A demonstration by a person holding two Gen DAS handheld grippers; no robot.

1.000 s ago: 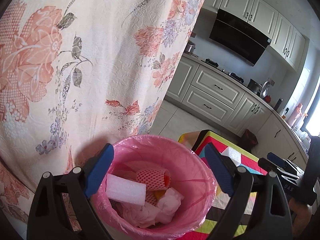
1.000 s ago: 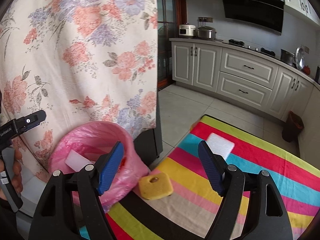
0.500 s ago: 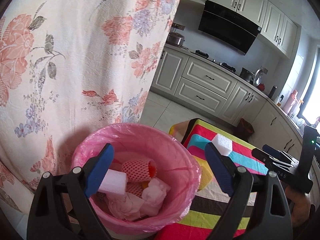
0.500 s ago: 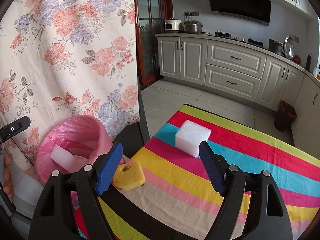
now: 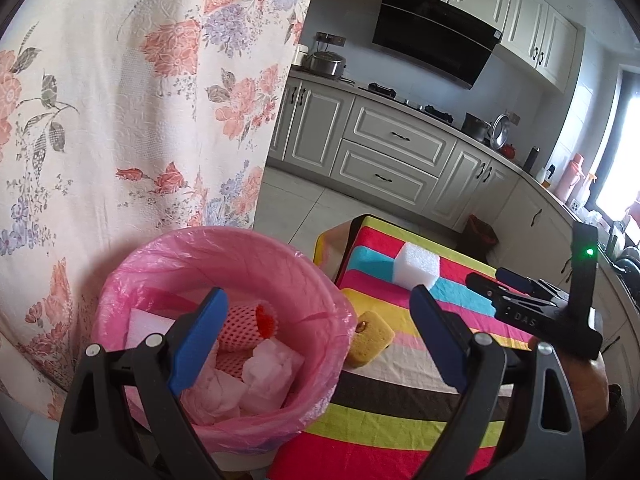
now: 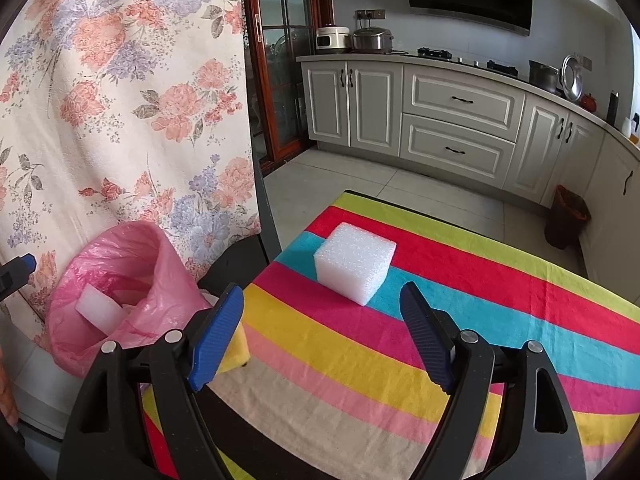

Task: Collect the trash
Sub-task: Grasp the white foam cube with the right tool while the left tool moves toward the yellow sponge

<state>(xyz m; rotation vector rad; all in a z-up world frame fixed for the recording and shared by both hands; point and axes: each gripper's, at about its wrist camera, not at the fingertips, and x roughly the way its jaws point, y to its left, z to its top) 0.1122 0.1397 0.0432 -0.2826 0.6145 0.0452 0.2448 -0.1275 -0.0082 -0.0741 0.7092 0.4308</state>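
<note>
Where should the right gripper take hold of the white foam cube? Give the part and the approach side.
Grip the white foam cube across its two opposite upright side faces, coming from the near side, low over the striped cloth. It sits flat and stands clear, and the right gripper is open and already facing it.

Each hand-held gripper had black arms, silver screws and blue ribbed pads: left, right. The right one's body, at three o'clock in the left view, carried a green light.
</note>
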